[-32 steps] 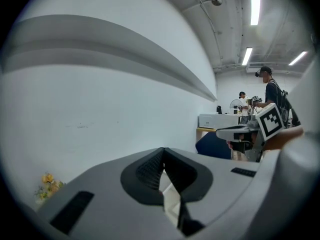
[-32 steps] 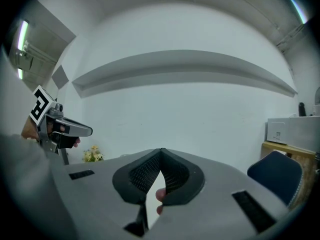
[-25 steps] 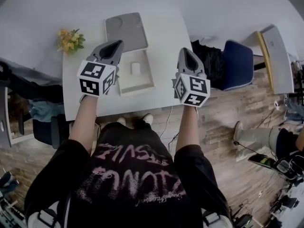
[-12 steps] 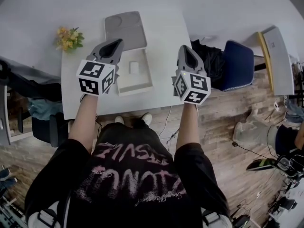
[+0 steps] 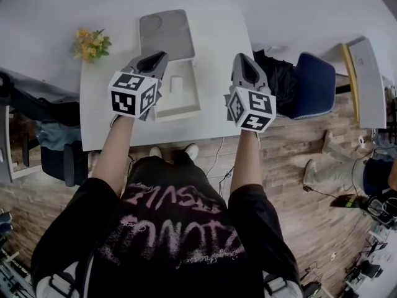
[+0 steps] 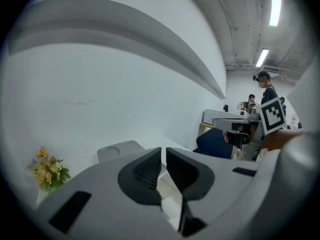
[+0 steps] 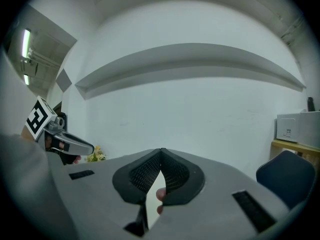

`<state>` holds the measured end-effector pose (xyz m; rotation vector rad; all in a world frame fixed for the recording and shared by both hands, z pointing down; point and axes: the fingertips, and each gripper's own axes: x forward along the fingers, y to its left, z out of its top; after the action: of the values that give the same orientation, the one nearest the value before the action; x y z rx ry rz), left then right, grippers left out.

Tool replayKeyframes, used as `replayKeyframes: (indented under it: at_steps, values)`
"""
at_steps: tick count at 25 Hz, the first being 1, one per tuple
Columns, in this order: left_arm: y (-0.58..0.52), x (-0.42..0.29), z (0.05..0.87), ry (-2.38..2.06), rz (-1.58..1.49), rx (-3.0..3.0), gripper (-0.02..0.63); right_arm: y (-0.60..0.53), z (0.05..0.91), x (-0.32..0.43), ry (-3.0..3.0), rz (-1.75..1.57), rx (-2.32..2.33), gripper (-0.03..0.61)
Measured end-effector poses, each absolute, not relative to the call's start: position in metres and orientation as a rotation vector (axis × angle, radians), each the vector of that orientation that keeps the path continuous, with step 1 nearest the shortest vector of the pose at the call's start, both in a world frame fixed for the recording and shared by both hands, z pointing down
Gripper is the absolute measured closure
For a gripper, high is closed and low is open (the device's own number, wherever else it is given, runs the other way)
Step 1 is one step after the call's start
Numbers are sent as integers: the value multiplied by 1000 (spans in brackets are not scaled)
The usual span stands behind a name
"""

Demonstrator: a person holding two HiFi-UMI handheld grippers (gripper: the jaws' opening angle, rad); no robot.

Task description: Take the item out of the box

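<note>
An open white box (image 5: 186,107) lies on the white table (image 5: 217,42), and a small white item (image 5: 176,84) rests in its tray. The grey lid (image 5: 164,36) lies just beyond the box. My left gripper (image 5: 158,58) hovers over the box's left edge. Its jaws (image 6: 163,149) are opening, a narrow slit shows between them, and nothing is in it. My right gripper (image 5: 243,59) hangs above the table to the right of the box, apart from it. In the right gripper view its tips (image 7: 161,151) meet, and it holds nothing.
A small bunch of yellow flowers (image 5: 92,43) stands at the table's far left corner. A blue chair (image 5: 310,82) with dark cloth on it sits beside the table's right edge. A pale cabinet (image 5: 366,79) stands further right on the wooden floor.
The left gripper has edged a little forward and right, closer over the box. The right gripper has hardly moved.
</note>
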<state>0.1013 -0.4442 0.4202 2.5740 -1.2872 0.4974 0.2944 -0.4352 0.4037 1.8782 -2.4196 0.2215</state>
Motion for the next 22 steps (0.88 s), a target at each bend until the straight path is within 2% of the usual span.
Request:
replayKeyframes:
  at_steps: [8, 22]
  values:
    - [-438, 113, 467, -1189, 637, 2466, 507, -434, 417, 300, -2403, 235, 1869, 569]
    - [-429, 118, 535, -1112, 849, 2290, 447, -437, 454, 308, -2370, 309, 1828, 569]
